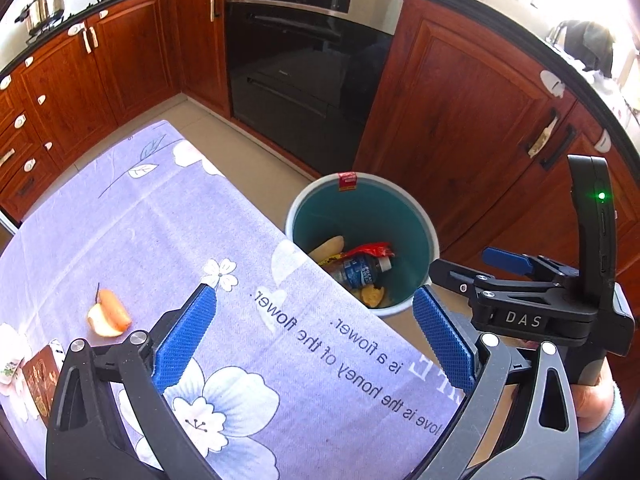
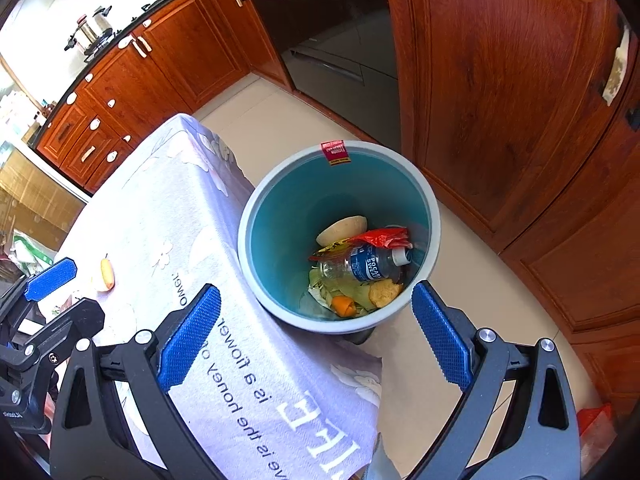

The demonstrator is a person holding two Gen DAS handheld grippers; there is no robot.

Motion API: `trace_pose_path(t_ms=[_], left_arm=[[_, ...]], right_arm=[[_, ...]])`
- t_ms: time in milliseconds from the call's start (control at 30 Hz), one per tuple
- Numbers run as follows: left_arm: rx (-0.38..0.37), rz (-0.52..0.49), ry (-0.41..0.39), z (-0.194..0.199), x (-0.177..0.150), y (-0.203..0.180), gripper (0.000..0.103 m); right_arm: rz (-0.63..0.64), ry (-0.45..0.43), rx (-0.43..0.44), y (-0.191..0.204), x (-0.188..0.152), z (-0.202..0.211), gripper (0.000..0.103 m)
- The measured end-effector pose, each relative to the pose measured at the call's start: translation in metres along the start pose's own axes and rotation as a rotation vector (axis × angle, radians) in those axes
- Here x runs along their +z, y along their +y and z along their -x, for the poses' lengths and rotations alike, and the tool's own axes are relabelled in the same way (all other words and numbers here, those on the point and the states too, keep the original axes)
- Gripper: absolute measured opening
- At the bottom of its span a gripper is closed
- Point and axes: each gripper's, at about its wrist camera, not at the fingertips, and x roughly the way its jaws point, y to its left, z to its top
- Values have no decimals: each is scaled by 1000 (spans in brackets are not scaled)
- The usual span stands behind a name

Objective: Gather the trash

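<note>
**A:** Down on the floor, right against the table's long edge, sits the bin (image 2: 338, 236). It's got a bottle (image 2: 362, 266), a red wrapper (image 2: 382, 237), a pale chunk of food (image 2: 342, 231), peels and greens at the bottom. One scrap is on the table: an apple piece (image 1: 109, 314), out in the open on the cloth (image 1: 168, 240), well apart from the bin.

**B:** How are the tongs?

**A:** Both spread wide, nothing between the pads. The left gripper (image 1: 314, 336) hangs over the cloth with the apple piece just off its left finger. The right gripper (image 2: 316, 338) hangs over the table corner, its right finger out past the edge, the bin rim between the tips.

**B:** Room to move?

**A:** Bare tile runs between the table and the cabinets (image 1: 460, 112) and oven (image 1: 308, 80). The bin touches the cloth edge, so nothing's between them on that side. There's a small carton (image 1: 38, 380) near the cloth's left edge, close to the apple piece.

**B:** Any difference between the views?

**A:** Only the right view sees the bin's floor: an orange peel (image 2: 344, 305) and greens. The left view cuts that off with the table edge, but shows the carton and the right gripper's body (image 1: 532, 304) with a green light. The right view catches the left gripper (image 2: 40, 320) from the side.
</note>
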Motion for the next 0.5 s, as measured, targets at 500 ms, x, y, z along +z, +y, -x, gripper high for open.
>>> trace_pose_path(t_ms=[500], left_arm=[[-1,15,-26,23,-16,1,99]], right_arm=[[15,-20,-15,7,-12,23,92]])
